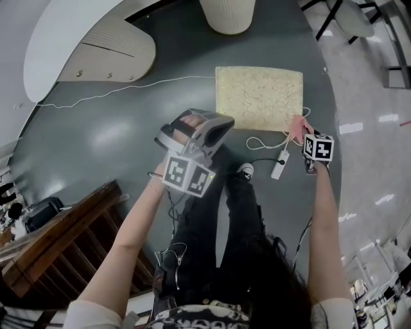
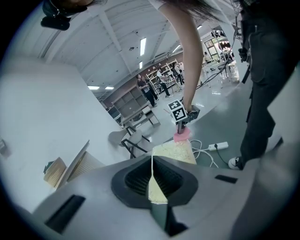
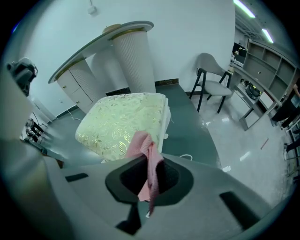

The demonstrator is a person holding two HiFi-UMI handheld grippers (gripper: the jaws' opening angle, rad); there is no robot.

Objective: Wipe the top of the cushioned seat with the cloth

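Observation:
The cushioned seat (image 1: 259, 97) is a cream square with a gold leaf pattern, standing on the dark floor. A pink cloth (image 1: 297, 128) hangs at its near right corner, and my right gripper (image 1: 304, 133) is shut on it. In the right gripper view the cloth (image 3: 146, 161) drapes between the jaws of that gripper (image 3: 149, 177), with the seat (image 3: 122, 122) just beyond. My left gripper (image 1: 192, 136) is held up over the floor to the left of the seat, away from it. Its jaws (image 2: 152, 180) are shut on nothing, and past them the seat (image 2: 177, 151) and cloth (image 2: 182, 135) show.
A white power strip (image 1: 280, 164) with coiled cable lies on the floor beside the seat. A ribbed white pedestal (image 1: 228, 14) stands behind it, under a curved white counter (image 1: 70, 38). A grey chair (image 3: 213, 77) is to the right. Wooden slats (image 1: 64, 238) lie at lower left.

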